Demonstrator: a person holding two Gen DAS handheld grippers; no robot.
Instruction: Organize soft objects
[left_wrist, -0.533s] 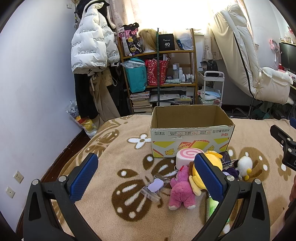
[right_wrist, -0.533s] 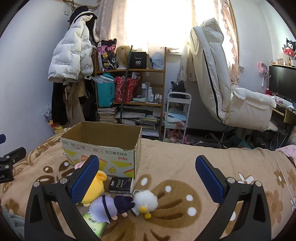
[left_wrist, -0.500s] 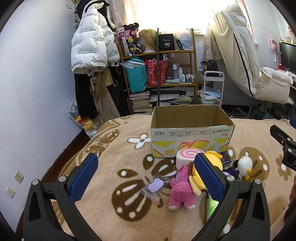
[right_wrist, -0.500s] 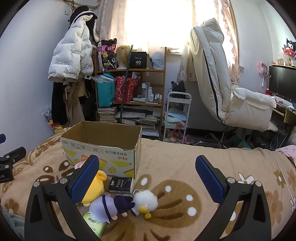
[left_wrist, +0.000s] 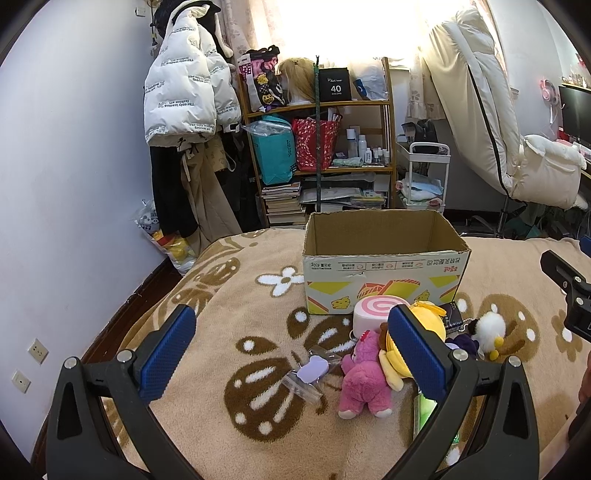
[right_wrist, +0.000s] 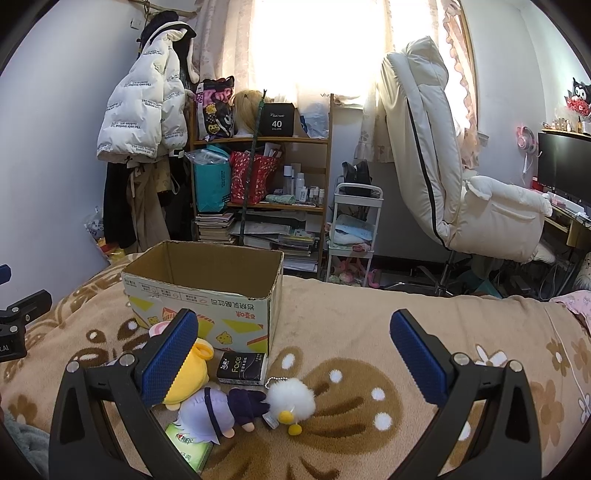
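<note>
left tongs (left_wrist: 291, 354) spread wide, right tongs (right_wrist: 293, 356) spread wide, both empty

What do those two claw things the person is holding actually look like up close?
Both look alike. The left claw has two black plastic arms forking outward, each tipped with a flat rectangular blue pad with a fine dotted texture. Silver screw heads mark the joints. The right claw is the same: black forked frame and blue textured pads. No cables or sleeves are visible.

black box on shelf (right_wrist: 276, 119), 12 o'clock: "40 COLORS"
black tissue pack (right_wrist: 242, 366), 6 o'clock of cardboard box (right_wrist: 207, 306): "Face"
white puffer jacket (left_wrist: 184, 96), 10 o'clock: repeated "The only leading fashion art"
green packet (right_wrist: 188, 448): small logo, unreadable
</note>
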